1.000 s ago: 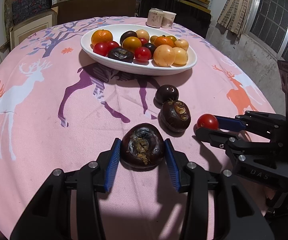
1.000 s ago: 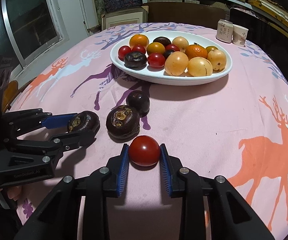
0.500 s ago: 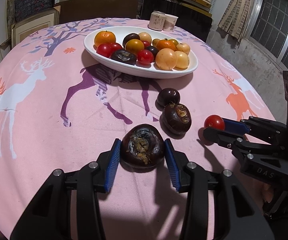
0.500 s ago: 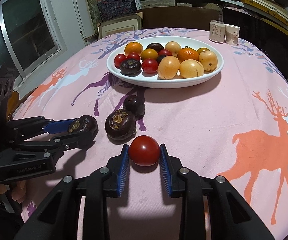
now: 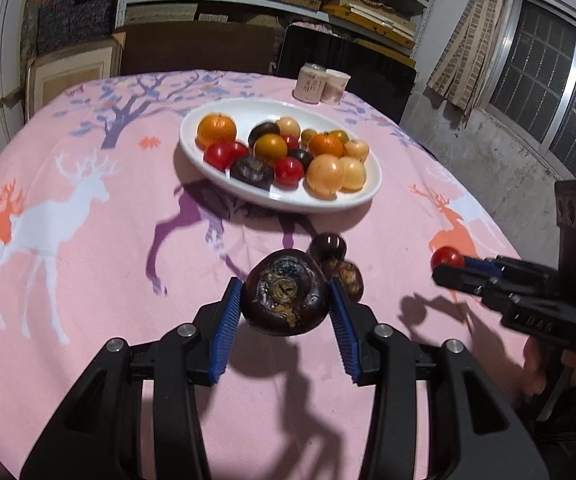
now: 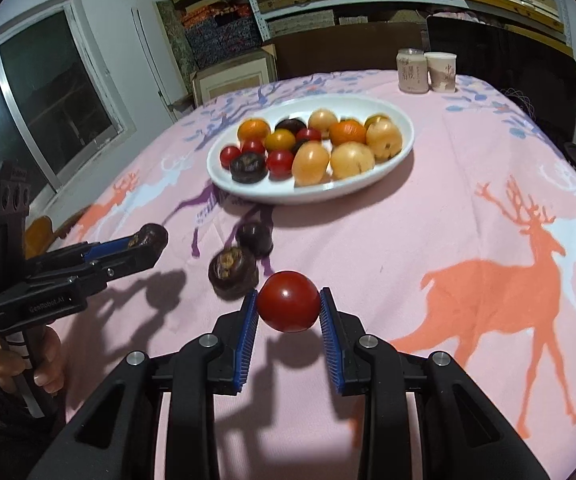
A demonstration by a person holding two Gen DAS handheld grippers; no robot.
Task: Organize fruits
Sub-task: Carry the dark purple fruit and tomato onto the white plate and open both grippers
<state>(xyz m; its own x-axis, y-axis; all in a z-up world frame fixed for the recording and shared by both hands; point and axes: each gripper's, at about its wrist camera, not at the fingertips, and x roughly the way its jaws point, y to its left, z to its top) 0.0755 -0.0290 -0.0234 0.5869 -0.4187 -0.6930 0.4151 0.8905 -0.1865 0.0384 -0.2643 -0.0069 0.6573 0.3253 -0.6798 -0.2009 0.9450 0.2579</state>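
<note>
— What have you got hold of?

— My left gripper [image 5: 286, 300] is clamped on the dark wrinkled fruit [image 5: 285, 299], partly open round its width. My right gripper [image 6: 288, 307] is nearly closed, pinching the red tomato [image 6: 288, 301]. Both fruits hang clear of the tablecloth [image 6: 427, 232].

— And the white dish [image 5: 361, 196]?

— Ahead of both grippers, well apart, already crowded with fruit.

— What worries you?

— The tomato is smooth and round; it could squirt out of the pads. Two dark fruits [image 6: 244, 256] lie just ahead of my fingertips, so a low carry could knock them rolling. Setting down onto the heap may dislodge others.
</note>
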